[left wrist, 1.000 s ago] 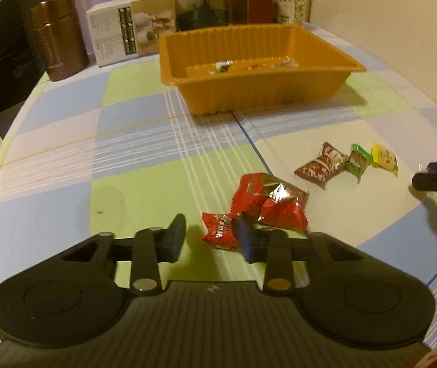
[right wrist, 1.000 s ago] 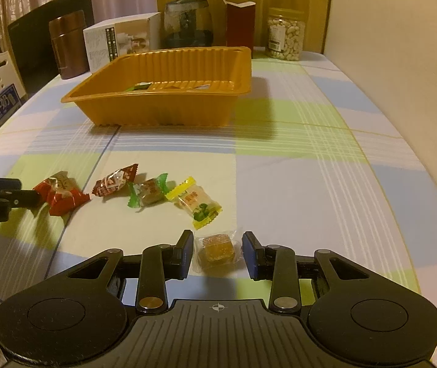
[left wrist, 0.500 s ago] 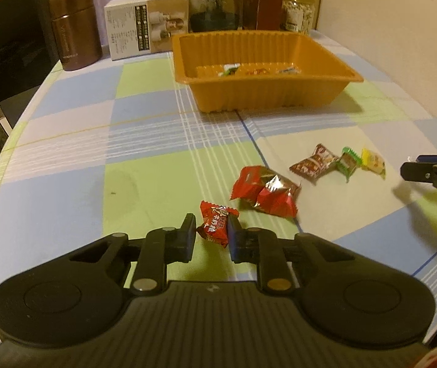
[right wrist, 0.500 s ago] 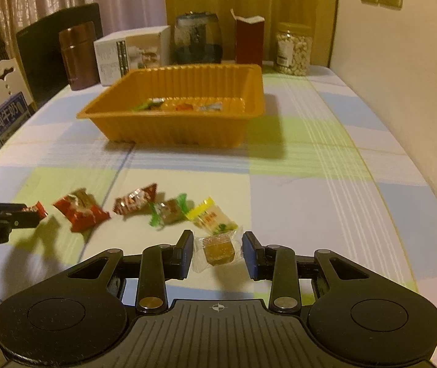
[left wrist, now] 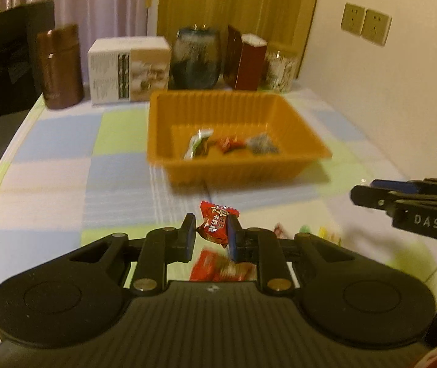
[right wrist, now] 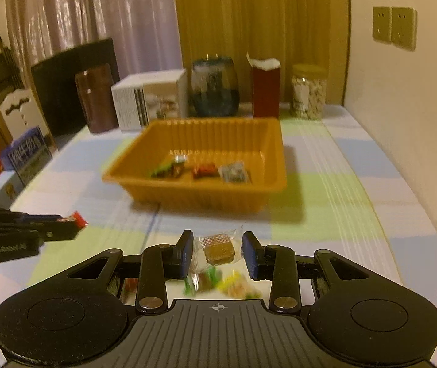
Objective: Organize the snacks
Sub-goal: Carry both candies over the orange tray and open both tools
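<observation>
The left gripper (left wrist: 209, 235) pinches a small red candy (left wrist: 217, 226), its crinkled foil wrapper printed with pale lettering, lifted off the checked tablecloth (left wrist: 49, 184). The right gripper (right wrist: 217, 253) clamps a clear packet (right wrist: 218, 250) holding a brown square sweet, also in the air. Ahead of both stands the orange tray (right wrist: 200, 196), ribbed along its walls, with a few wrapped sweets (right wrist: 203, 170) on its floor. More loose sweets (right wrist: 230, 285) lie blurred on the cloth beneath the right gripper, near the camera.
</observation>
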Demonstrator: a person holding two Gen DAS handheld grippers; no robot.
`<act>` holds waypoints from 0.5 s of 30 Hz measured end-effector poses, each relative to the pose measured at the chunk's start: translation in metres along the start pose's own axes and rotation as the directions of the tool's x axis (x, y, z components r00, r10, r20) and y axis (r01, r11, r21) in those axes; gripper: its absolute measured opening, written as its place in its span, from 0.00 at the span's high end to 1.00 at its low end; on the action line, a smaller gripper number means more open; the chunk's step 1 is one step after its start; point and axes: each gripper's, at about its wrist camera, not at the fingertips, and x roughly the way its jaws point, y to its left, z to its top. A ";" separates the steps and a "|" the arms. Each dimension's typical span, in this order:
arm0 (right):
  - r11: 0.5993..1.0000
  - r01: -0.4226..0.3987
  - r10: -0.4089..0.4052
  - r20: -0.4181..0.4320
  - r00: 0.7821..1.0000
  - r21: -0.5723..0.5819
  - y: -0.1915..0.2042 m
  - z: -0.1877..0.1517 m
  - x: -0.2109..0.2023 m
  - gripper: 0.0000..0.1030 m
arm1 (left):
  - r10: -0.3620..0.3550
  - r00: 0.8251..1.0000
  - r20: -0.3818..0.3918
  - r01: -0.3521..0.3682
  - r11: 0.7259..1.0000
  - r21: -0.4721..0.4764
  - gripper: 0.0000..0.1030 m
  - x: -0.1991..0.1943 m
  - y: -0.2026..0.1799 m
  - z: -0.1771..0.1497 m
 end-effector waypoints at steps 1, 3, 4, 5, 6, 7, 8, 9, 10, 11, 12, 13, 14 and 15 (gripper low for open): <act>1.000 -0.005 0.004 0.007 1.000 0.003 -0.001 0.005 0.001 0.66 | -0.002 1.000 0.008 0.002 1.000 0.003 0.82 0.002 -0.001 0.006; 1.000 -0.014 0.014 0.017 1.000 0.010 -0.002 0.018 0.007 0.66 | -0.007 1.000 0.022 0.007 1.000 0.002 0.82 0.007 -0.002 0.020; 1.000 -0.019 0.019 0.019 1.000 0.015 -0.003 0.024 0.011 0.66 | -0.011 1.000 0.029 0.011 1.000 0.000 0.82 0.010 -0.002 0.027; 0.999 -0.025 0.024 0.021 0.999 0.021 -0.004 0.031 0.016 0.66 | -0.012 0.999 0.035 0.012 1.000 0.000 0.82 0.014 -0.002 0.034; 0.999 -0.030 0.029 0.024 0.999 0.025 -0.005 0.037 0.020 0.66 | -0.011 0.999 0.041 0.011 1.000 0.001 0.82 0.018 -0.002 0.041; 0.999 -0.034 0.033 0.028 0.999 0.027 -0.006 0.042 0.024 0.66 | -0.010 0.999 0.044 0.010 1.000 0.001 0.82 0.021 -0.002 0.046; 0.999 -0.038 0.037 0.031 0.999 0.031 -0.007 0.049 0.029 0.66 | -0.010 0.999 0.048 0.010 1.000 0.003 0.82 0.026 -0.001 0.052; 0.999 -0.041 0.039 0.033 0.999 0.034 -0.009 0.054 0.033 0.66 | -0.009 0.999 0.052 0.009 1.000 0.003 0.82 0.032 0.000 0.059; 0.998 -0.043 0.042 0.035 0.999 0.039 -0.010 0.061 0.039 0.66 | -0.008 0.998 0.055 0.008 1.000 0.001 0.82 0.037 0.001 0.065; 0.998 -0.043 0.041 0.037 0.998 0.043 -0.012 0.066 0.043 0.66 | -0.005 0.998 0.057 0.005 1.000 0.000 0.82 0.043 0.002 0.071; 0.998 -0.042 0.041 0.039 0.998 0.049 -0.014 0.071 0.048 0.66 | 0.000 0.998 0.058 0.000 1.000 0.000 0.82 0.048 0.003 0.075; 0.997 -0.044 0.042 0.039 0.998 0.058 -0.017 0.076 0.054 0.66 | 0.005 0.998 0.057 -0.005 1.000 0.000 0.82 0.055 0.004 0.079; 0.997 -0.045 0.042 0.038 0.998 0.069 -0.020 0.081 0.059 0.66 | 0.008 0.999 0.052 -0.008 1.000 -0.002 0.82 0.061 0.005 0.082; 0.996 -0.044 0.042 0.035 0.999 0.079 -0.023 0.085 0.065 0.66 | 0.006 0.999 0.049 -0.006 1.000 -0.005 0.82 0.066 0.006 0.085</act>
